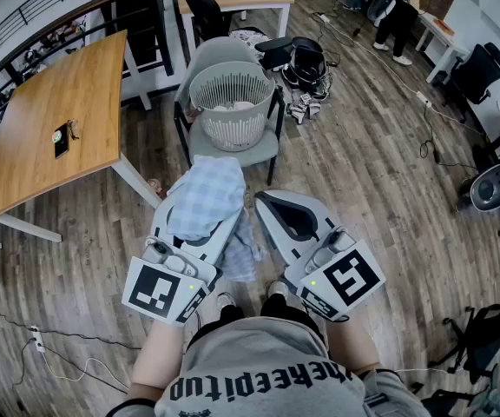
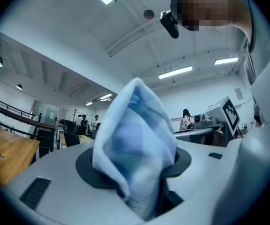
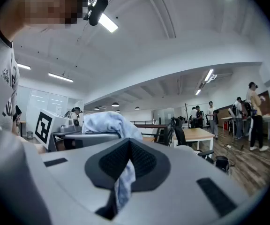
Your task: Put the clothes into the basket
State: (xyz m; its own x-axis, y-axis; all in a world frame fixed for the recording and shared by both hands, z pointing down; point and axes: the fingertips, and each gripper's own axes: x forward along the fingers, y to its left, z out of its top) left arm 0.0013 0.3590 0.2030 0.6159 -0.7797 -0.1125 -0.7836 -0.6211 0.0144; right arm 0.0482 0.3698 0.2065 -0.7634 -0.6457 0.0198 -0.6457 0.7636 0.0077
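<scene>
1. While both grippers carry it, checked cloth (image 1: 205, 196) sits short of the basket (image 1: 233, 130), on the person's side.
2. Grip: left gripper (image 2: 142, 168) clamped on the bunched bulk; right gripper (image 3: 125, 170) pinching a thin edge strip.
3. Step: transport. Next, likely: advance over the basket rim, then part both jaws.

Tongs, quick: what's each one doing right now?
Left tongs: closed on the blue cloth.
Right tongs: closed on a strip of it too.
</scene>
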